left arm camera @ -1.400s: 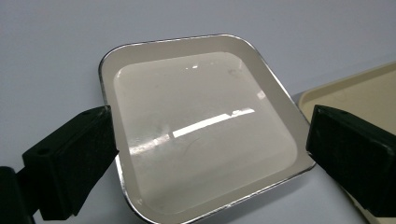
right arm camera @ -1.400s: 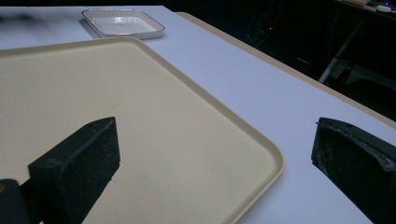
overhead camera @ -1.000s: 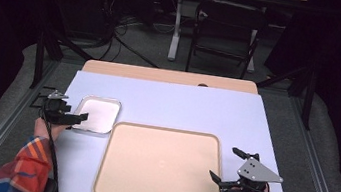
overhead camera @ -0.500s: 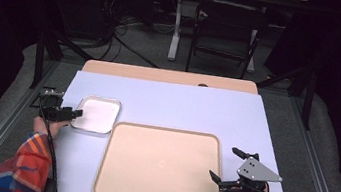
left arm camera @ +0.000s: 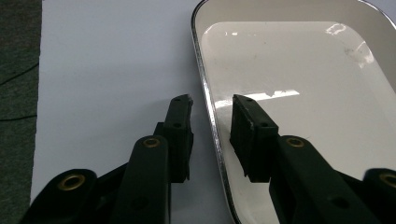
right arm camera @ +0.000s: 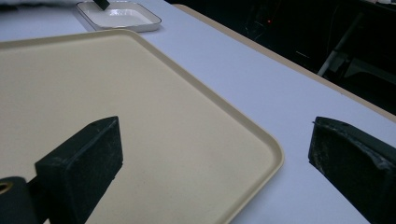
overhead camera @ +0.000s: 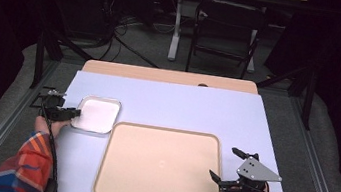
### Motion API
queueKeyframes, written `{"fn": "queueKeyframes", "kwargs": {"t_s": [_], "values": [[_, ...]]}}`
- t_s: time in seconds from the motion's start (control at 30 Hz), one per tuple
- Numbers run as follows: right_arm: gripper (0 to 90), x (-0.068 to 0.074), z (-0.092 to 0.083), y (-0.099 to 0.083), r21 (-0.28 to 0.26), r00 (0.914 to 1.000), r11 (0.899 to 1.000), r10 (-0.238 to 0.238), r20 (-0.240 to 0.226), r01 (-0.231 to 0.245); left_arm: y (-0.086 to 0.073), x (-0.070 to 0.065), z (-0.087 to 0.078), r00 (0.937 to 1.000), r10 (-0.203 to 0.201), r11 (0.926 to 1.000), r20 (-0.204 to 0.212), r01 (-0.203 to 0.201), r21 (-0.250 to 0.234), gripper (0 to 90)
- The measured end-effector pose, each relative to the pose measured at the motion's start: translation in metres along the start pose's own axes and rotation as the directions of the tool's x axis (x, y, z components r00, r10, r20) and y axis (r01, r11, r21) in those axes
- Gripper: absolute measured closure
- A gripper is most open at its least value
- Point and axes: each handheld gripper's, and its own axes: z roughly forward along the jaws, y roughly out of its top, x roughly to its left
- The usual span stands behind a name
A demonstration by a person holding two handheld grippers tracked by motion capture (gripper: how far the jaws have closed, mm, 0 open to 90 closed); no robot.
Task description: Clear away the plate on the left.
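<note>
A small white metal-rimmed tray (overhead camera: 97,114) lies at the table's left. My left gripper (overhead camera: 75,112) is at its left rim. In the left gripper view the gripper (left arm camera: 212,100) is open, one jaw outside the rim and one over the white tray (left arm camera: 303,84), with a gap left on both sides of the rim. A large beige tray (overhead camera: 161,165) lies at the front centre. My right gripper (overhead camera: 223,162) is wide open at its right edge. In the right gripper view the gripper (right arm camera: 215,135) has one jaw over the beige tray (right arm camera: 116,93) and one over the table.
A pale lavender sheet (overhead camera: 182,107) covers the table, with a bare wooden strip (overhead camera: 161,75) along the far edge. Beyond the table are a chair (overhead camera: 226,28), cables on the floor and dark surroundings. The white tray (right arm camera: 119,16) appears far off in the right gripper view.
My left gripper has shifted slightly back and away from me along the white tray's left rim. The right gripper and both trays have stayed put.
</note>
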Motion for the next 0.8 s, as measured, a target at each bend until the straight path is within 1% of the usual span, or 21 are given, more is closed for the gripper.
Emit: {"fn": "queueKeyframes", "kwargs": {"t_s": [0.1,0.27,0.33,0.37,0.4,0.43,0.47,0.53,0.67,0.77,0.8], "values": [[2.3,0.0001,0.0002,0.0,0.002,1.0,1.0,0.001,-0.001,-0.001,-0.0002,-0.0006,0.0002,1.0,-0.003,1.0,0.007,0.003,-0.001,72.1],[2.3,0.0,0.0001,0.0,0.001,1.0,1.0,0.001,0.001,-0.001,-0.0004,-0.0018,-0.0001,0.9999,-0.015,0.9999,0.004,0.015,0.001,77.2],[2.3,-0.0001,0.0,-0.0001,0.001,1.0,1.0,0.002,0.002,-0.002,-0.0005,-0.0026,-0.0003,0.9998,-0.02,0.9998,-0.006,0.02,0.0,78.9],[2.3,-0.0002,0.0001,-0.0001,0.002,1.0,1.0,0.002,0.003,-0.002,-0.0007,-0.0017,-0.0008,0.9997,-0.024,0.9997,-0.001,0.024,0.003,80.4],[2.3,-0.0002,0.0001,-0.0001,0.002,1.0,1.0,0.002,0.003,-0.002,-0.0013,-0.0008,-0.0008,0.9993,-0.038,0.9993,0.007,0.038,-0.001,81.1],[2.3,-0.0002,0.0002,-0.0001,0.002,1.0,1.0,0.003,0.003,-0.003,-0.0013,-0.0008,-0.0008,0.9993,-0.038,0.9993,0.007,0.038,-0.001,81.8],[2.3,-0.0002,0.0002,-0.0001,0.002,1.0,1.0,0.003,0.003,-0.003,-0.0018,-0.0001,-0.0007,0.9989,-0.046,0.9989,0.011,0.046,-0.006,81.8],[2.3,-0.0003,0.0007,-0.0001,0.004,1.0,1.0,0.004,0.002,-0.004,-0.0027,0.0016,-0.0009,0.9974,-0.068,0.9976,0.026,0.068,-0.01,82.9],[2.3,-0.0004,0.0013,-0.0001,0.008,1.0,1.0,0.008,-0.001,-0.008,-0.0038,0.0031,-0.001,0.9943,-0.098,0.9948,0.04,0.099,-0.023,84.0],[2.2,-0.0009,0.0017,-0.0003,0.012,0.9999,1.0,0.016,0.001,-0.016,-0.0039,0.0036,-0.0013,0.9936,-0.104,0.9942,0.044,0.105,-0.023,84.7],[2.1,-0.0015,0.0021,-0.0005,0.015,0.9999,1.0,0.017,0.001,-0.017,-0.0043,0.0038,-0.0019,0.9919,-0.117,0.9925,0.05,0.118,-0.03,84.9]]}}
